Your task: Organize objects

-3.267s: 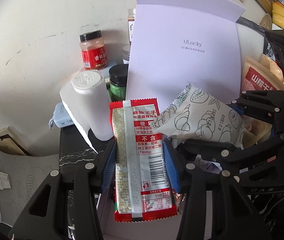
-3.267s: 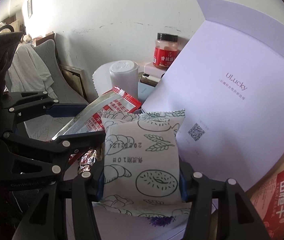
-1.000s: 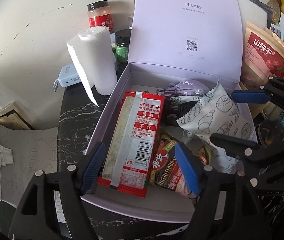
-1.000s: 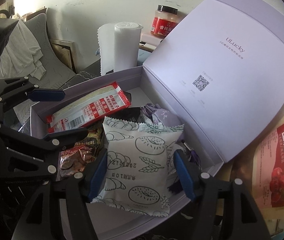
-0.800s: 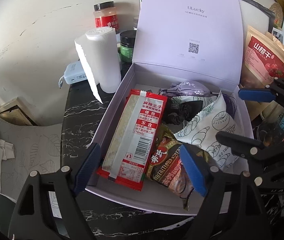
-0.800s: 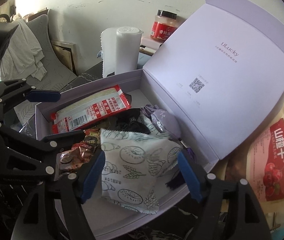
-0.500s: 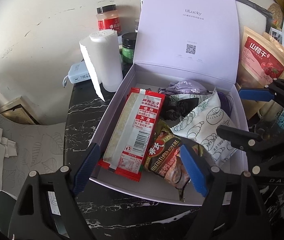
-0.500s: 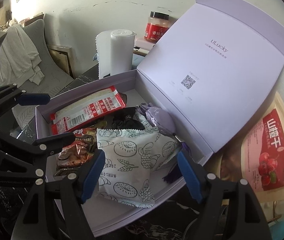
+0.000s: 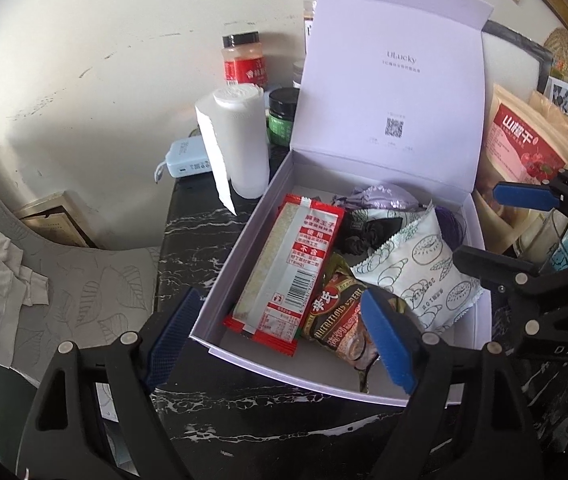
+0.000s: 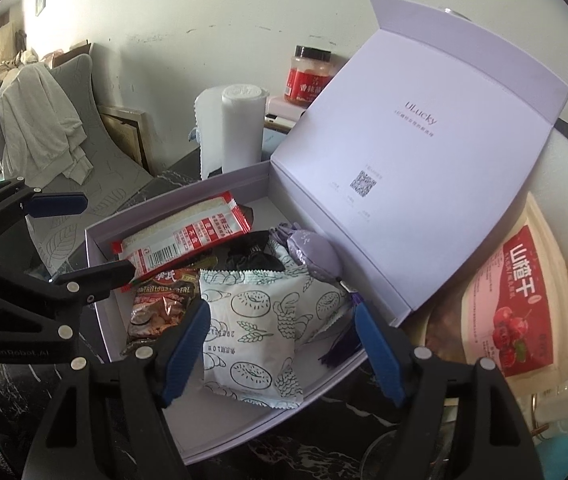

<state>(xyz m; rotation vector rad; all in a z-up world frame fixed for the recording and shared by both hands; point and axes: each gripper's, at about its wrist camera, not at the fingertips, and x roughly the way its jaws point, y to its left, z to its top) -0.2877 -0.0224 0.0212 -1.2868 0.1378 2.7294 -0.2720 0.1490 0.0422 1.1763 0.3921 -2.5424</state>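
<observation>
Left wrist view
Left hand-held gripper [image 9: 279, 340]: I have it spread wide and empty, held over the near edge of the box.
Box [image 9: 243, 268]: lavender card, lid standing up at the back, sitting on the dark marbled counter [image 9: 187, 252].
Red snack packet [image 9: 288, 268]: lies flat along the box's left wall, barcode up. I judge it light, thin and slick; I would pinch it across its narrow width near the middle, not at the crimped end seals.
Brown snack packet [image 9: 340, 320]: lies beside the red one, partly under it, crinkly foil. Probably slippery.
Right hand-held gripper [image 9: 488, 228]: released, at the box's right side.
Paper towel roll [image 9: 239, 140]: upright just outside the box's far left corner.

Right wrist view
Right hand-held gripper [image 10: 284, 348]: I see it released, fingers either side of the pastry packet without touching it.
Pastry packet [image 10: 255, 328]: pale, printed with pastries, lying in the near right part of the box, over the other wrappers. It looks puffy and soft; the contents may crush, so I would close gently across its middle.
Purple pouch [image 10: 316, 252]: soft fabric, further back by the lid hinge, its tassel trailing over the box rim.
Red fruit bag [image 10: 516, 296]: outside the box, to the right, leaning.
</observation>
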